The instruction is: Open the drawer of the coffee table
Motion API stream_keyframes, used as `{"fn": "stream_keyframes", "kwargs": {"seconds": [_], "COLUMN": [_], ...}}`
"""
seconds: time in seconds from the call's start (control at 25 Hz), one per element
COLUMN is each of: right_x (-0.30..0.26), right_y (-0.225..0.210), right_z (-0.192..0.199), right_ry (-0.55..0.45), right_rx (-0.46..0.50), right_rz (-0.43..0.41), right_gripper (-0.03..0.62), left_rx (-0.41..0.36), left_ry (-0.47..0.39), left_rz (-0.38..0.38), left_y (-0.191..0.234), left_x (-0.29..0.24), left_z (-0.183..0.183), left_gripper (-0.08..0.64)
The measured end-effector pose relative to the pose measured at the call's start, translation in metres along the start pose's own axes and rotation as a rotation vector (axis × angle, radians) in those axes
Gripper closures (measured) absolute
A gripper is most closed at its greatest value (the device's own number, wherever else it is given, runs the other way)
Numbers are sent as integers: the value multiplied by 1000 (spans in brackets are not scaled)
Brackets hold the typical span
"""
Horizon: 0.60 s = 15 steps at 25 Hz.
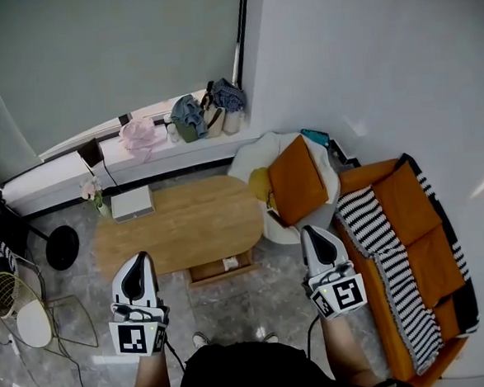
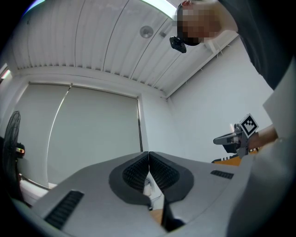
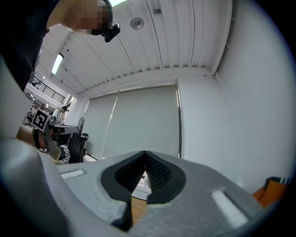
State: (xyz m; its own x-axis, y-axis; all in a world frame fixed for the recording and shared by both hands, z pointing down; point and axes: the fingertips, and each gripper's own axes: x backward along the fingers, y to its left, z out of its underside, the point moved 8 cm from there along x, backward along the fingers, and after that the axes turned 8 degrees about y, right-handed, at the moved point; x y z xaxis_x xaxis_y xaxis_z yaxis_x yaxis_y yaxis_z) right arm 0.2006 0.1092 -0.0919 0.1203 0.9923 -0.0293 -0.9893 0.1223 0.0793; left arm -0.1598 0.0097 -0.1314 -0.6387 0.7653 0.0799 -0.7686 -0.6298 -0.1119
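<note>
In the head view the oval wooden coffee table (image 1: 182, 224) stands in the middle of the room. Its drawer (image 1: 222, 268) juts out a little from under the near edge, with a small white item showing inside. My left gripper (image 1: 138, 260) hovers just short of the table's near left edge, jaws shut and empty. Right of the drawer, my right gripper (image 1: 312, 232) is also shut and empty. Both point slightly upward at the blind and ceiling in their own views, the left gripper (image 2: 148, 155) and the right gripper (image 3: 145, 154) each showing pads (image 2: 134, 173) pressed together.
A grey box (image 1: 132, 203) and a small flower vase (image 1: 91, 193) sit on the table's far left end. A white armchair with an orange cushion (image 1: 295, 181) and an orange sofa (image 1: 407, 251) stand at the right. A black fan base (image 1: 62, 246) and a wire stool (image 1: 19, 310) are at the left.
</note>
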Motion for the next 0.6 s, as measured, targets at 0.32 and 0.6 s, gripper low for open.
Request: {"fn": "stream_keyframes", "kwargs": {"seconds": [0.32, 0.6], "right_x": [0, 4], "right_y": [5, 6], "right_z": [-1, -1], "right_ry": [5, 4], "right_rx": [3, 4], "right_rz": [-8, -15], "right_gripper": [589, 588], "left_rx": [-4, -1], "left_ry": [-8, -5], "left_rz": [-9, -3], "left_y": [6, 1], "left_x": [6, 10], "left_z": [0, 3], "left_gripper": [552, 552]}}
